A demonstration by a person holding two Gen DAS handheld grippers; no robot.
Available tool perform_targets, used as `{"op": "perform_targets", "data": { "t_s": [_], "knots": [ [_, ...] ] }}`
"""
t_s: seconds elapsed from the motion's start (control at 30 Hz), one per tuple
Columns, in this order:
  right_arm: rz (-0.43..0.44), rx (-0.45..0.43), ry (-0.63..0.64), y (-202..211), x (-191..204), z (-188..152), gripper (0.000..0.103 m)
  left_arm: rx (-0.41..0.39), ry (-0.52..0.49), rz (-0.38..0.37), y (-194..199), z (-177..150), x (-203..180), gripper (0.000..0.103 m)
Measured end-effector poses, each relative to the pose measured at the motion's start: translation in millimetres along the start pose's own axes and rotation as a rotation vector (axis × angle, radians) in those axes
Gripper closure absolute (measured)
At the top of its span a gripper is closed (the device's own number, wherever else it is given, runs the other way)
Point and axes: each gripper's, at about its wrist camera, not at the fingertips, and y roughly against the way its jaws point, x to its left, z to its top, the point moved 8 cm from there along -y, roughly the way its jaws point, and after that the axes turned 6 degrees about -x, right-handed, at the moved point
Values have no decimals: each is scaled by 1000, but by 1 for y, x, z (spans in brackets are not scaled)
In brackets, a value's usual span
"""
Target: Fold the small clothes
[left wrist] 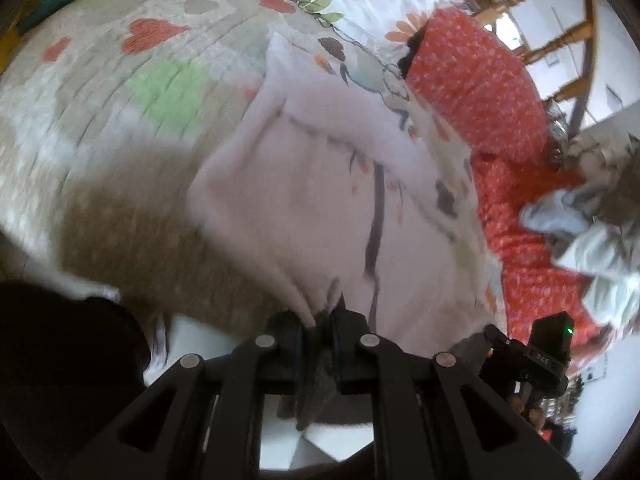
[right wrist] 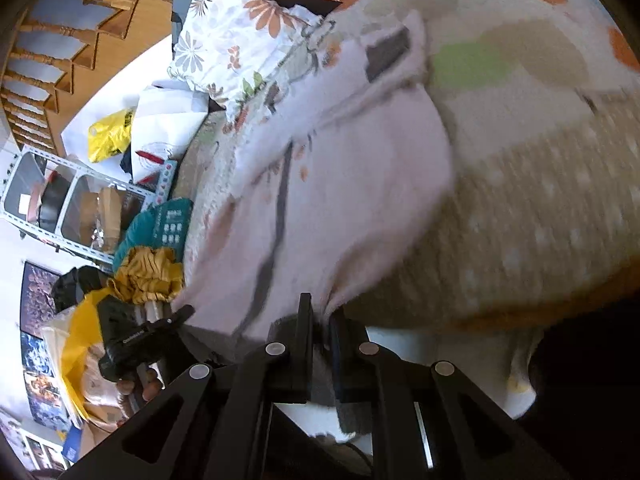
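A pale pink small garment (left wrist: 320, 196) with dark stripes and small orange marks hangs stretched over the quilted bed cover (left wrist: 120, 128). My left gripper (left wrist: 320, 320) is shut on one lower corner of it. My right gripper (right wrist: 322, 316) is shut on the other lower corner; the same garment (right wrist: 352, 184) fills the middle of the right wrist view. Each gripper shows in the other's view: the right one at the left view's lower right (left wrist: 532, 352), the left one at the right view's lower left (right wrist: 140, 340). Both views are motion-blurred.
A floral pillow (right wrist: 236, 40) and a red flowered blanket (left wrist: 480, 92) lie at the head of the bed. Loose pale clothes (left wrist: 592, 240) sit at the right. Wooden stair rails (right wrist: 60, 40), a metal shelf (right wrist: 60, 200) and bags (right wrist: 112, 136) stand beside the bed.
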Motion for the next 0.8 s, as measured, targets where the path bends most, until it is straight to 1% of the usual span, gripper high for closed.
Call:
{"op": "perform_targets", "data": {
  "t_s": [0.03,0.07,0.1,0.13,0.17,0.2,0.23,0.27,0.3,0.33,0.37,0.4,0.43,0.5,0.6,0.63,0.7,0.73,0.77,0.8],
  "knots": [
    [15,2,-8,-7,4,22,95,3,9,-6,-9,22,-6,93],
    [23,3,-13,-13,8,38,95,0,13,-16,-21,53,-12,93],
    [27,-3,-9,-22,11,67,95,-16,26,-15,-33,84,-15,92],
    [17,-31,-3,-32,12,100,95,-39,49,-17,-43,110,-17,91],
    [7,-63,-10,-39,11,126,94,-91,94,-33,-55,146,-16,91],
    [7,-106,-38,-48,4,158,92,-146,125,-47,-62,170,-13,88],
    [5,-146,-60,-60,-6,189,84,-216,153,-36,-69,196,-8,85],
    [-59,-177,-43,-73,-19,215,78,-246,165,-7,-72,206,-4,84],
    [-220,-208,-28,-79,-39,232,70,-267,168,15,-76,214,-2,78],
    [-327,-222,-25,-80,-55,239,70,-274,144,5,-80,217,-5,67],
    [-321,-219,-26,-82,-59,240,70,-275,120,1,-84,217,-8,63],
    [-295,-207,-32,-83,-62,239,68,-279,86,32,-87,217,-6,56],
    [-292,-200,-38,-83,-64,239,67,-282,70,62,-90,216,-3,53],
    [-324,-211,3,-83,-63,243,65,-271,58,92,-96,218,3,52],
    [-369,-209,95,-90,-51,245,64,-229,54,68,-102,213,7,51],
    [-376,-201,128,-93,-46,244,64,-218,32,76,-103,212,5,51],
    [-395,-175,200,-107,-36,241,63,-212,-36,116,-108,213,-1,50],
    [-416,-162,244,-116,-31,241,60,-212,-68,133,-110,215,-4,49],
    [-438,-153,281,-125,-26,241,58,-207,-127,156,-115,218,-10,47],
    [-459,-145,321,-134,-23,243,53,-186,-195,173,-122,219,-18,40]
  ]
}}
